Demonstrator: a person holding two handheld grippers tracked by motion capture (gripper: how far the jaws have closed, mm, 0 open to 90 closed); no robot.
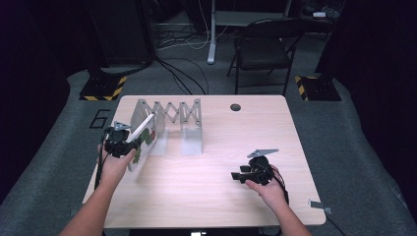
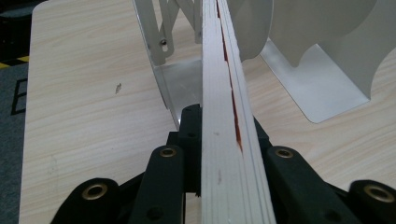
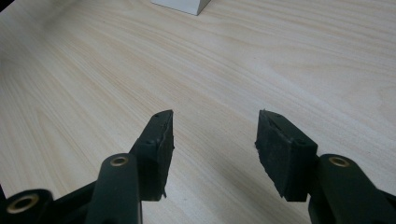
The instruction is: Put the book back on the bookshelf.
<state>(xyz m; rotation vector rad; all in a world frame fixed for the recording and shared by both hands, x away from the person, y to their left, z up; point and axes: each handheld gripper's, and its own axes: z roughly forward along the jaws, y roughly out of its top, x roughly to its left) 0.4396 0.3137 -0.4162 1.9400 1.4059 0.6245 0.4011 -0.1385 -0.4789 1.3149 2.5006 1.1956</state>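
A thin picture book point(image 1: 144, 137) with a white cover and green and red art leans tilted at the left end of a grey metal accordion rack point(image 1: 183, 117) on the wooden table point(image 1: 211, 196). My left gripper point(image 1: 129, 146) is shut on the book's lower edge. In the left gripper view the book point(image 2: 219, 70) runs edge-on between the black jaws of the left gripper point(image 2: 224, 127), pointing into the rack point(image 2: 327, 46). My right gripper point(image 1: 238, 175) rests at the table's right, well apart from the rack. Its fingers stand open with nothing between them over bare wood, right gripper point(image 3: 215, 135).
A dark cable hole point(image 1: 235, 107) sits near the table's back edge. A black folding chair point(image 1: 265, 49) and loose cables point(image 1: 182, 73) lie on the floor beyond the table. A pale corner of the rack's base point(image 3: 182, 5) shows ahead of my right gripper.
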